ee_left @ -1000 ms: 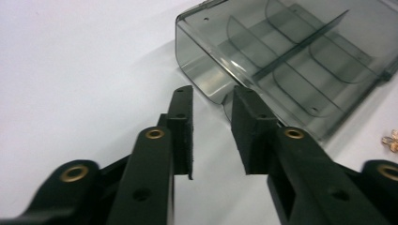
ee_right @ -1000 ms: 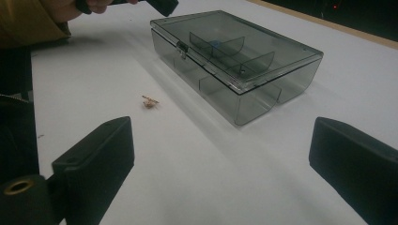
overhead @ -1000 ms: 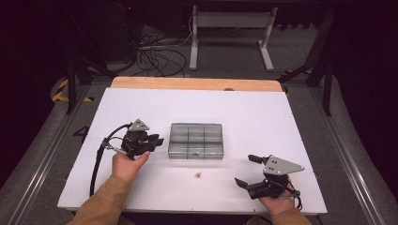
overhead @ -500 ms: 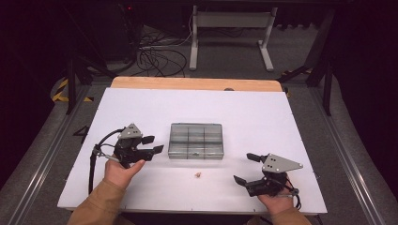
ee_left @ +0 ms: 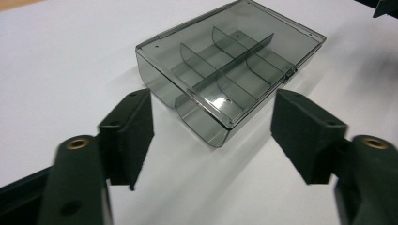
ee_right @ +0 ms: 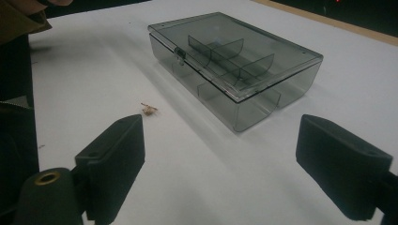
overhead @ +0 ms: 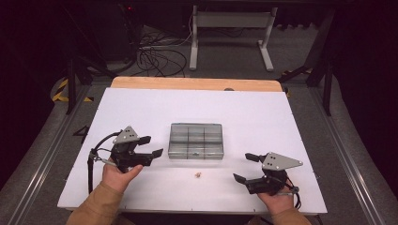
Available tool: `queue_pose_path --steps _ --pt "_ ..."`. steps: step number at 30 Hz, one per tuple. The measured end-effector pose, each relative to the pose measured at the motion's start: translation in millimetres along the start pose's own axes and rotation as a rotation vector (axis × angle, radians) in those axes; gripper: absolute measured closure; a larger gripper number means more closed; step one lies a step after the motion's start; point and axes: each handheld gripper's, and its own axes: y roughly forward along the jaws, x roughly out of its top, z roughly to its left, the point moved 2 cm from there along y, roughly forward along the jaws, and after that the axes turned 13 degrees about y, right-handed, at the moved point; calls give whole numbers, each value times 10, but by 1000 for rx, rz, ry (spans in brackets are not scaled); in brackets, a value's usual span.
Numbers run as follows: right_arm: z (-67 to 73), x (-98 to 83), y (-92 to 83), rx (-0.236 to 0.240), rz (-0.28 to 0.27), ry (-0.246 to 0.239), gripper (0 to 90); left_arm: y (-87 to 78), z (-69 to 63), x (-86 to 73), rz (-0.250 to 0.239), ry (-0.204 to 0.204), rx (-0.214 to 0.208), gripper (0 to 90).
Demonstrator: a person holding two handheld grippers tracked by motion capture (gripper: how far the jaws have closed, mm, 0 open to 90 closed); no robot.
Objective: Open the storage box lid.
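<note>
While shut, its lid latched, the smoky divided box (overhead: 195,141) lies flat

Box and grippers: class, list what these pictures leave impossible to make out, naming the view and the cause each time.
- Box: whether its compartments hold anything; high view too small, smoked lid dims the left gripper view.
- Speck on the table: what it is; too small in the high view and the right gripper view.
- Right gripper: its right jaw is cut off by the frame's edge in the right gripper view.
</note>
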Motion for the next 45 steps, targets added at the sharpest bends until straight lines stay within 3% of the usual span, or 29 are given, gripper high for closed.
queue_pose_path --steps 8,17,26,35,45 --pt "12 94 128 -10 45 2 195 -23 -123 -56 9 16 -12 287" --pt "-8 185 300 -38 88 11 266 55 -220 -157 20 56 44 250" --pt "-65 208 476 -70 140 27 336 163 -201 -232 41 83 96 266" --pt "-72 182 559 -90 179 13 398 248 -197 -281 41 64 65 313" --pt "-77 204 590 -94 174 18 480 314 -226 -285 97 105 58 427"
